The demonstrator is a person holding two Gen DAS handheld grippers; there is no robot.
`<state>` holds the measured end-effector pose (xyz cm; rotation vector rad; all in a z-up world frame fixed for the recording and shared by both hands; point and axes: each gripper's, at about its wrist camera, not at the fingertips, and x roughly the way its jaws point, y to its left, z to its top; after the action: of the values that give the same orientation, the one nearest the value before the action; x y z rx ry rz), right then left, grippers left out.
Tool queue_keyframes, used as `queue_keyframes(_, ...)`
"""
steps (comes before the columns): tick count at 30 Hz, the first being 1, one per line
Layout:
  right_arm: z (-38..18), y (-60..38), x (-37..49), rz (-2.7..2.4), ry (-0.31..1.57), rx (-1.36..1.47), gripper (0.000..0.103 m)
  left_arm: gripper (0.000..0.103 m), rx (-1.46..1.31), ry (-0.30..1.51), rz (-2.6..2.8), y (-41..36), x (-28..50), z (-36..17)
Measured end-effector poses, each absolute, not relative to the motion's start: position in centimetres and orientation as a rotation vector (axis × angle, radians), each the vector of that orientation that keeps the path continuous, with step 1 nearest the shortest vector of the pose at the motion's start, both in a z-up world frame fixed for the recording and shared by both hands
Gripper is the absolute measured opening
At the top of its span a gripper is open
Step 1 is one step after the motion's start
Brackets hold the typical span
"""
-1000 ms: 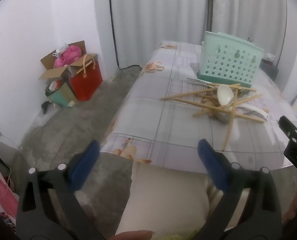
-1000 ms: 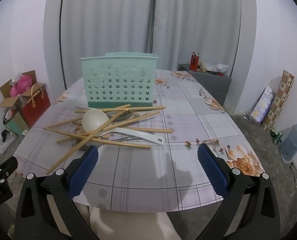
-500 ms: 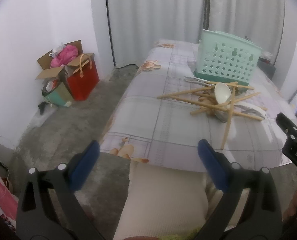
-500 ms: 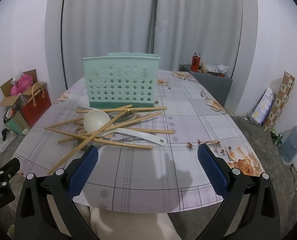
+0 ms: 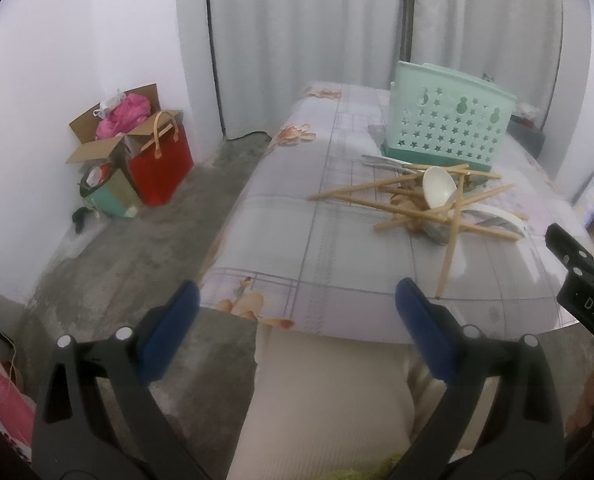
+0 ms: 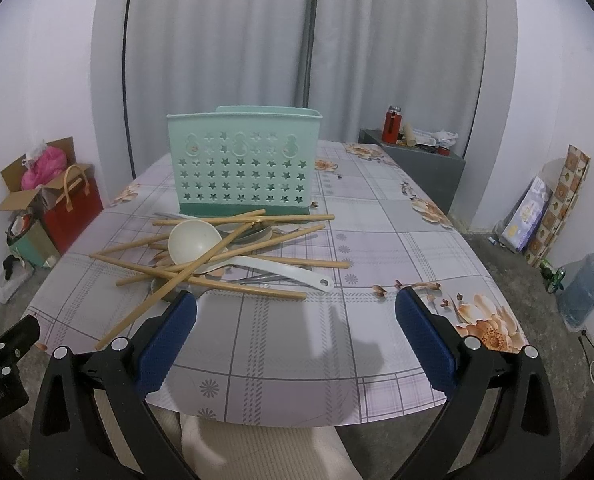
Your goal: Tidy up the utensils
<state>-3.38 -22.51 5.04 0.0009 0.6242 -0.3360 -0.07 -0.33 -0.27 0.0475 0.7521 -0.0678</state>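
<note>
Wooden chopsticks [image 6: 225, 248], a white ladle [image 6: 201, 240] and metal spoons lie heaped before the mint caddy [image 6: 243, 160] on the bench [image 6: 377, 240]; both the left gripper [image 5: 295, 312] and right gripper [image 6: 295, 320] (blue-padded) hang spread wide, empty.

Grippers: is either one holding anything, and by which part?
Nothing is held. The left gripper and right gripper are both open and empty; the utensils lie untouched on the table.
</note>
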Motion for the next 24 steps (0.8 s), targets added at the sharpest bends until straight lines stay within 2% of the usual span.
queue_keyframes(24, 4.5, -22.8, -2.9, -0.310, 0.619, 0.004, 0.097, 0.094, 0.057, 0.823, 0.004, 0.4, 1.0, -1.4)
